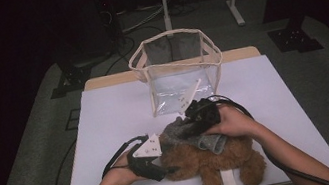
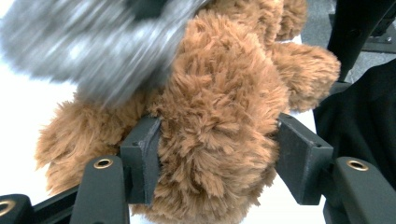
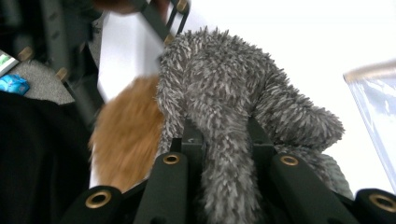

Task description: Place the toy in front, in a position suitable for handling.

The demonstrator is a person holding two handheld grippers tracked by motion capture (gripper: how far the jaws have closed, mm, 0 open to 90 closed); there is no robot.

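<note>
A brown teddy bear lies near the front edge of the white table. A grey fuzzy cloth is draped over its upper part. My left gripper comes in from the left and is shut on the bear. In the left gripper view its pads press into the brown fur on both sides, with the grey cloth blurred above. My right gripper reaches in from the right and is shut on the grey cloth, a fold of it pinched between the jaws. Brown fur shows to the left behind it.
A clear plastic bag with beige trim stands open at the back middle of the table, just behind the bear; its edge shows in the right gripper view. Bare white tabletop lies to the left and right. Dark floor and stand legs surround the table.
</note>
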